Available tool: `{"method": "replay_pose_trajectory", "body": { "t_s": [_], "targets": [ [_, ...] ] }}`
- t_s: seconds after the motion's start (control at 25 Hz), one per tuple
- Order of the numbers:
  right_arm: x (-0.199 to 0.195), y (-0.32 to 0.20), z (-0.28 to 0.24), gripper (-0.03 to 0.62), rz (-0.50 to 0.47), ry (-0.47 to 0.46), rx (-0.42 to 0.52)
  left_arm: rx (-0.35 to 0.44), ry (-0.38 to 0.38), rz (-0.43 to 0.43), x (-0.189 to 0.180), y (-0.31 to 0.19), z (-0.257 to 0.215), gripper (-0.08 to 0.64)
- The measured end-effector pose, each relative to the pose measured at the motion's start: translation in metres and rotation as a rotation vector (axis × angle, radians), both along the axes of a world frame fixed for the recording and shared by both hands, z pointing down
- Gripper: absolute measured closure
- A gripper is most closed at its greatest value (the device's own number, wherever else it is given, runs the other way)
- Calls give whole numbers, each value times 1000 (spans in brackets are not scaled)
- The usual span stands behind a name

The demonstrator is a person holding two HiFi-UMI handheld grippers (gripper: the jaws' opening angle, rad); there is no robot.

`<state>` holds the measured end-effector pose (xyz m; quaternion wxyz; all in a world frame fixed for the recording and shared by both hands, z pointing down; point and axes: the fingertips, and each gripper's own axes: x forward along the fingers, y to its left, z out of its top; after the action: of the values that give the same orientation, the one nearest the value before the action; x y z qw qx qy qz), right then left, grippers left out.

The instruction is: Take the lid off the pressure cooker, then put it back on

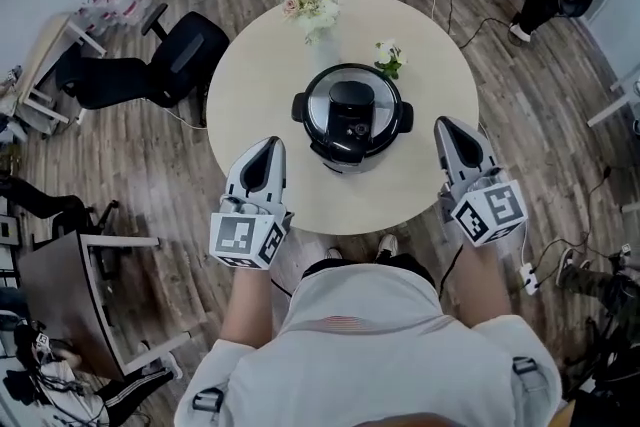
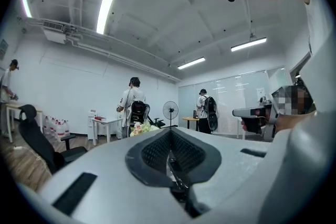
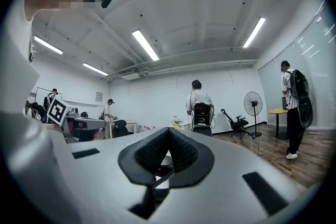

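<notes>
Either side of the pressure cooker is where we find them: the left claw and the right claw, each pinched fully closed on nothing and each clear of the pot, not touching it. They flank it evenly, which looks to me like a ready stance, squared up so either one can go for the lid. That lid sits on the cooker, so the lifting is not yet begun, and the claws will have to open first. The cooker itself stands on the round worktop, on the person's side of centre and within easy reach of both arms, I'd say. The flowers stand beyond the cooker, out of the way. Only the head view gives us this layout, pot, lid and both claws together. The two gripper views look out level, past the cooker: they confirm pads pressed together with nothing between, but they offer the room instead, with a fan, standing people and ceiling lights. Neither shows the cooker plainly.
</notes>
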<state>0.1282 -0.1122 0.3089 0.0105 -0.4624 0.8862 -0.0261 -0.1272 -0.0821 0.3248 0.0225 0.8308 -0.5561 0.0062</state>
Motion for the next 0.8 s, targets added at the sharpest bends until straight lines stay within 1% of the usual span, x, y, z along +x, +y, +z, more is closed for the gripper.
{"method": "replay_pose_trajectory", "body": {
  "t_s": [0.08,0.16,0.24,0.36,0.48,0.56,0.64,0.72,0.8],
  "targets": [
    [9,-18,-4,594,-34,-2,13,-4,-14,-36,11,-9,-1,555],
    [20,-32,1,594,-60,-12,6,-20,-31,-59,24,-16,3,555],
    [30,-42,11,594,-74,-20,-17,-30,-34,-69,36,-23,6,555],
    [35,-53,21,592,-79,-26,-40,-17,-23,-58,45,-29,3,555],
    [25,-55,18,594,-82,-21,-28,5,-21,-42,40,-32,0,555],
    [16,-55,15,594,-70,-5,-15,10,-5,-34,31,-33,0,555],
    [4,-52,12,594,-59,-2,-11,1,13,-18,20,-34,1,555],
    [-9,-47,7,594,-76,-9,-8,-9,22,0,10,-35,-1,548],
    [-20,-44,3,453,-98,-10,-8,-11,34,21,3,-35,-4,479]
  ]
}}
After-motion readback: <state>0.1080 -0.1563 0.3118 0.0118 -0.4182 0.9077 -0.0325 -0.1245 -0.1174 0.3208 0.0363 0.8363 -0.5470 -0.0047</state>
